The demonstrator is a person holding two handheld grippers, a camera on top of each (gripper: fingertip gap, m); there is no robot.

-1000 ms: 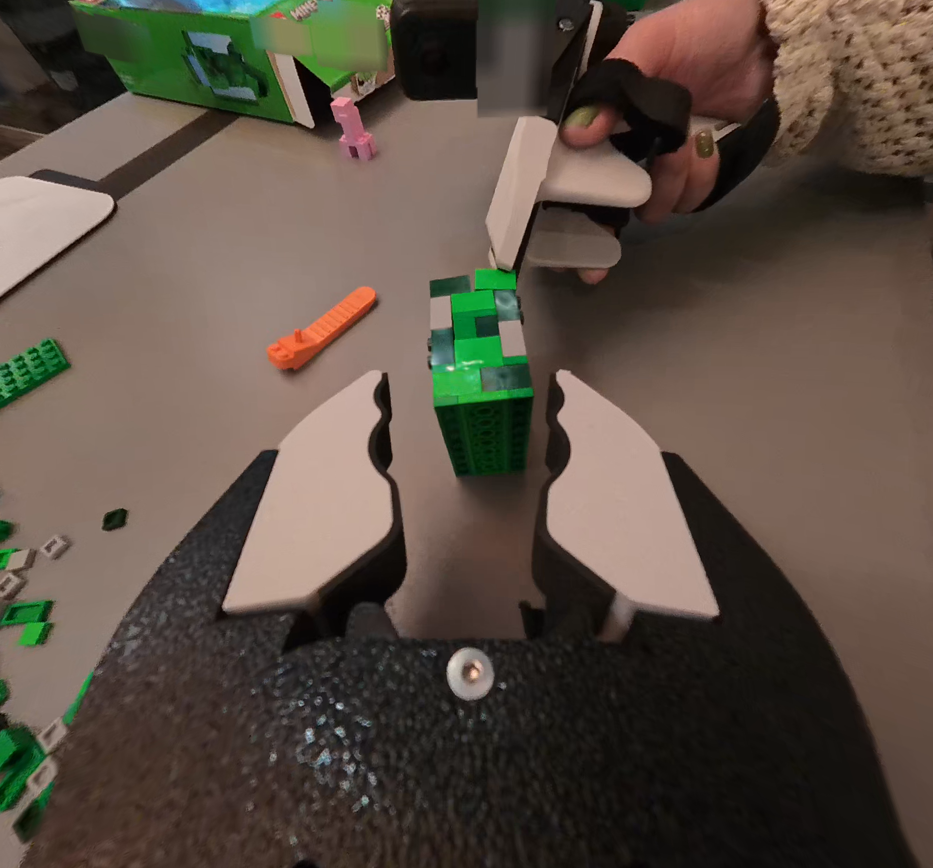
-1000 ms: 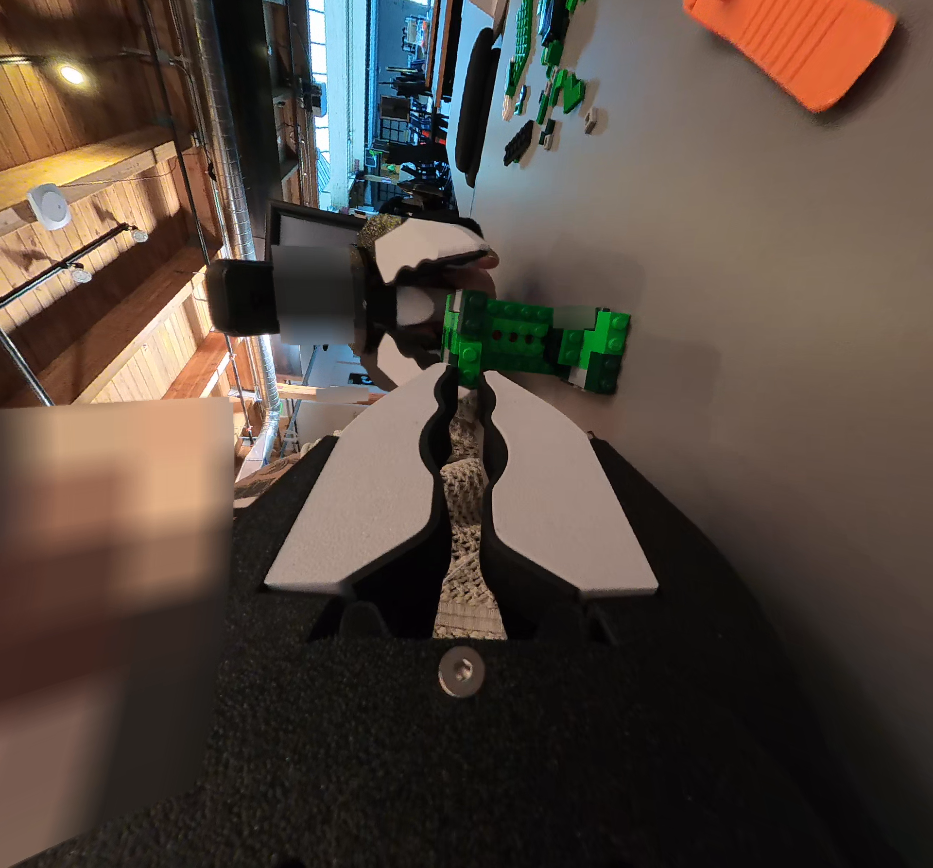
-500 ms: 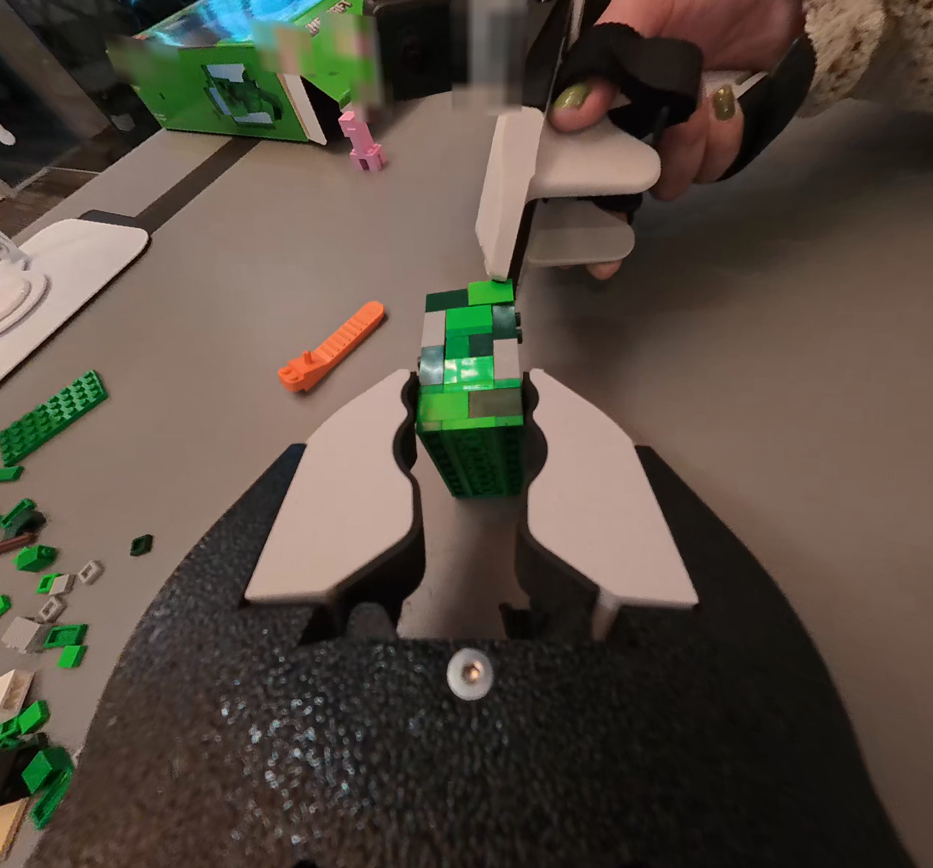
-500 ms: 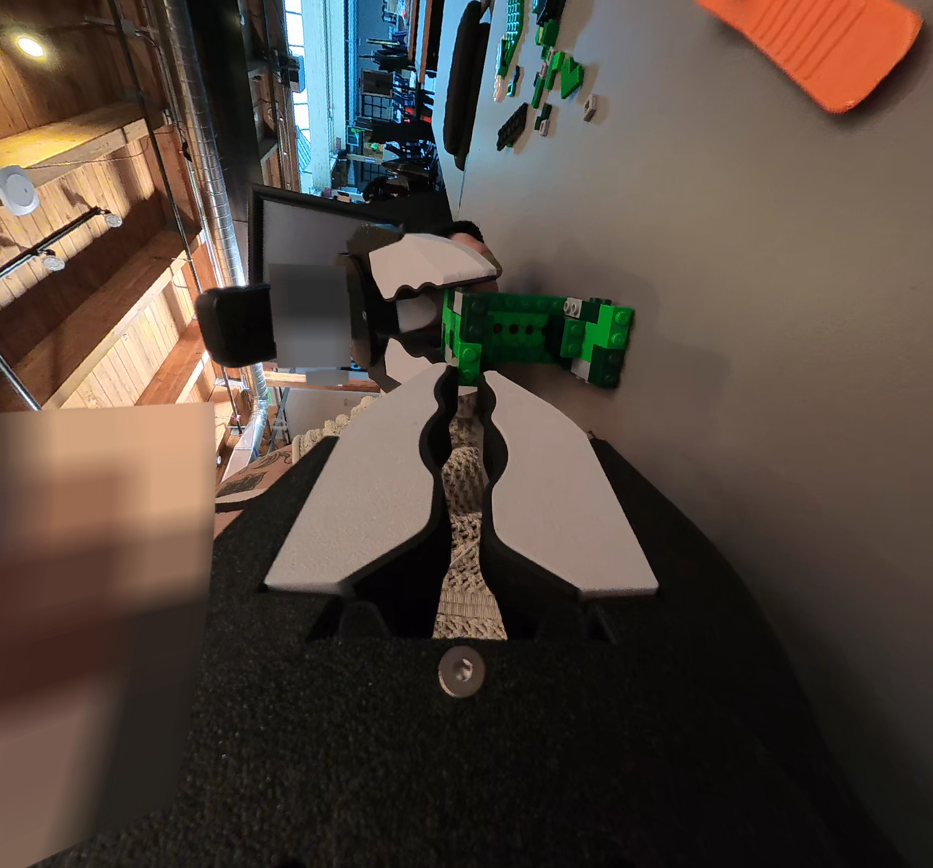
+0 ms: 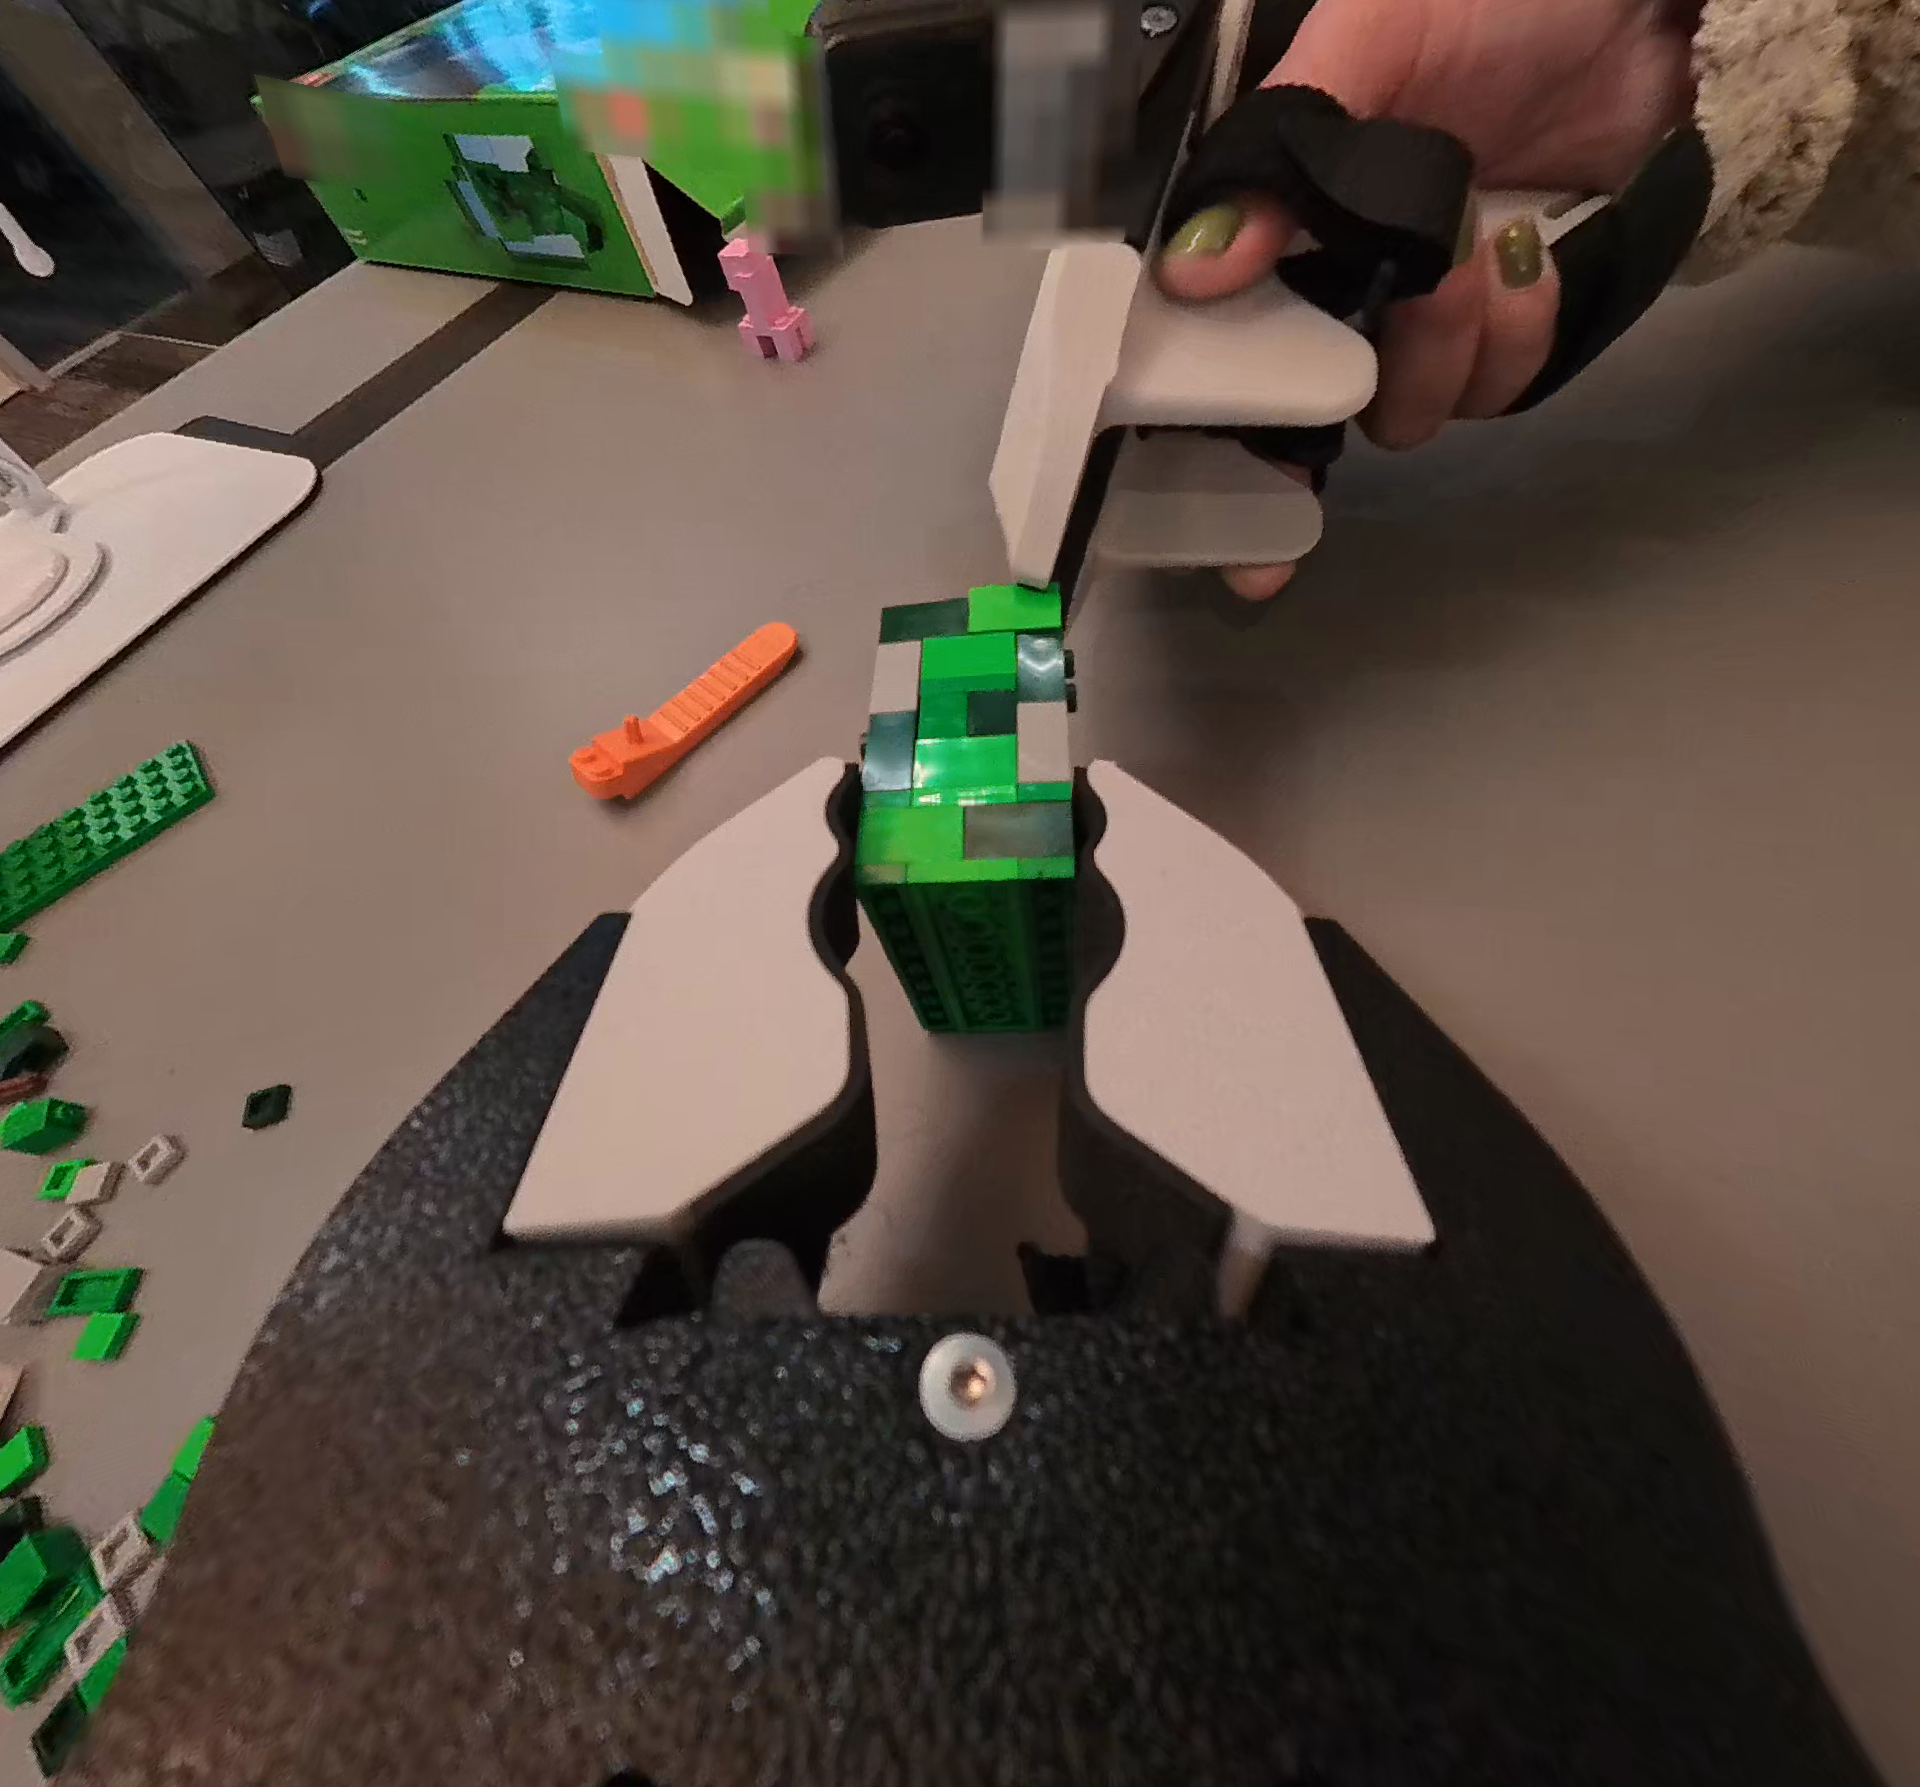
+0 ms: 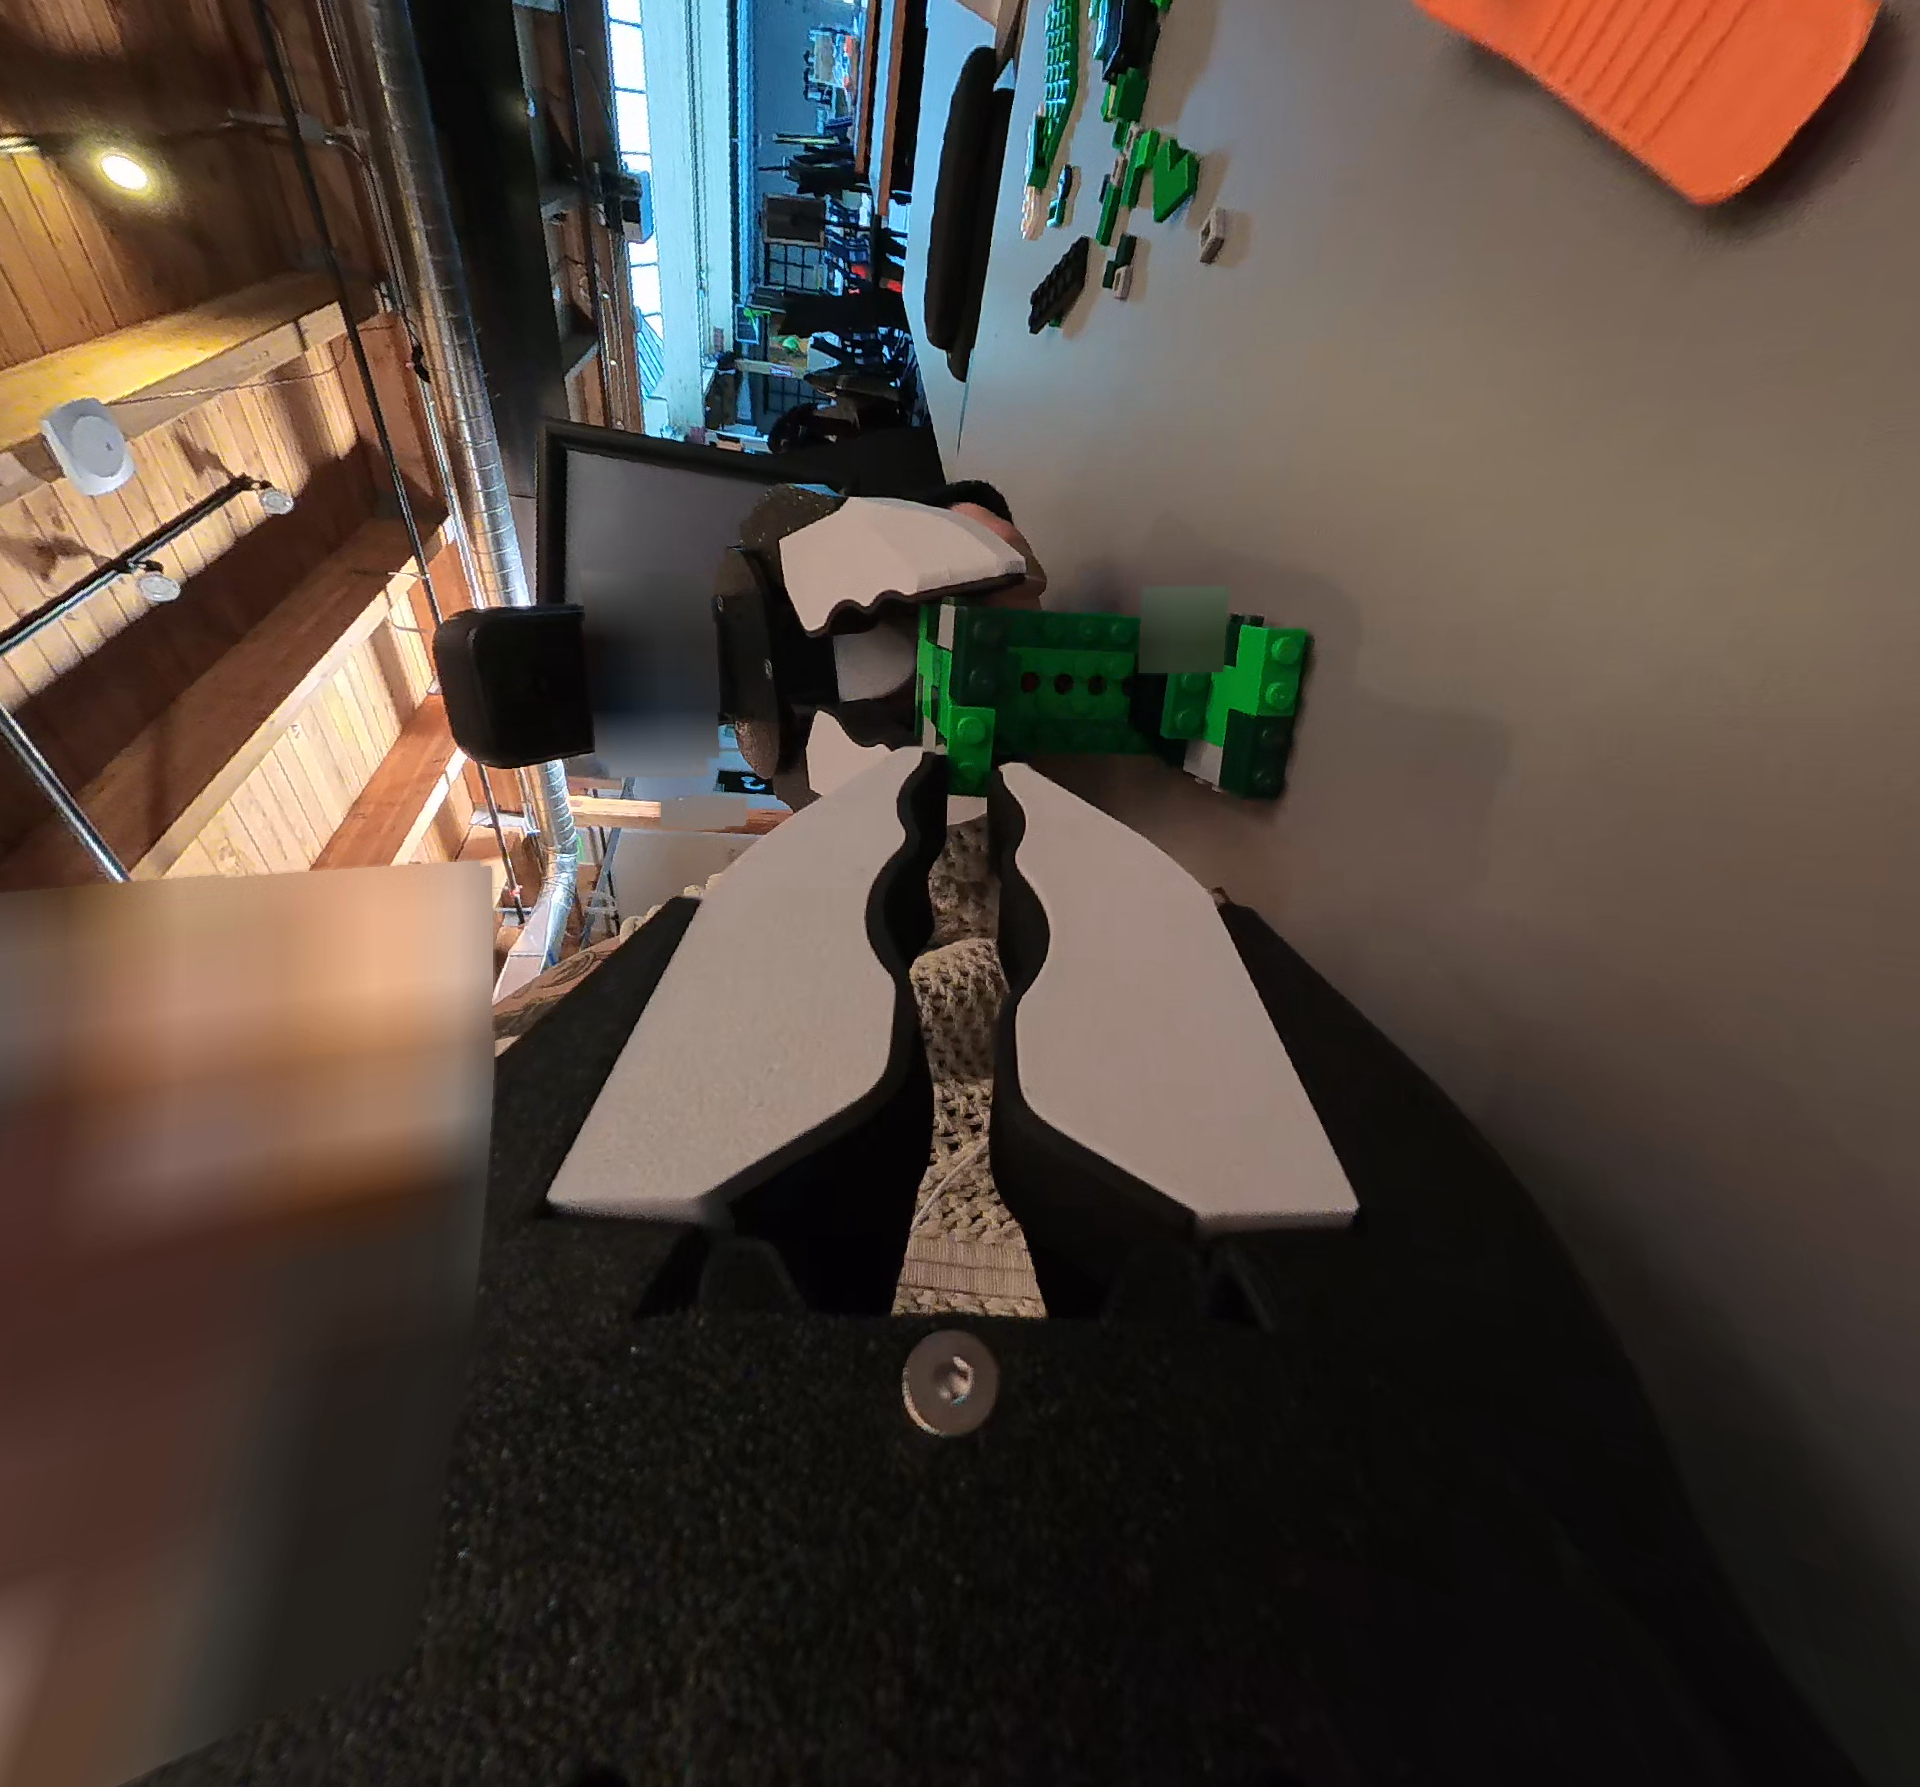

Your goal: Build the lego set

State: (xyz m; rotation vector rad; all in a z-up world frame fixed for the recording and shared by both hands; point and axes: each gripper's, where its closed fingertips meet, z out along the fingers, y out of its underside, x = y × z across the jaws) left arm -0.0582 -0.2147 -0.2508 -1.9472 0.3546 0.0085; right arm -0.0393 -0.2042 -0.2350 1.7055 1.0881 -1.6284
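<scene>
A tall green lego model (image 5: 966,698) with grey and dark green tiles stands on the grey table (image 5: 1558,906). My left gripper (image 5: 966,792) is shut on its upper part, one finger on each side. My right gripper (image 5: 1029,568), held in a person's hand (image 5: 1455,127), comes down from above. It is shut, and its tips touch a bright green tile (image 5: 1013,610) on the model's far top edge. In the right wrist view the right gripper (image 6: 961,781) meets the end of the model (image 6: 1081,688), and the left gripper (image 6: 883,667) grips it.
An orange brick separator (image 5: 686,709) lies left of the model. A green set box (image 5: 499,168) and a pink figure (image 5: 769,303) are at the back. A green plate (image 5: 99,828), loose small pieces (image 5: 73,1197) and a white mat (image 5: 156,522) lie at left. Left and right tips are no more than a few centimetres apart.
My left gripper has moved forward and shut on the model; it was open a second ago. The right gripper has stayed at the model's top.
</scene>
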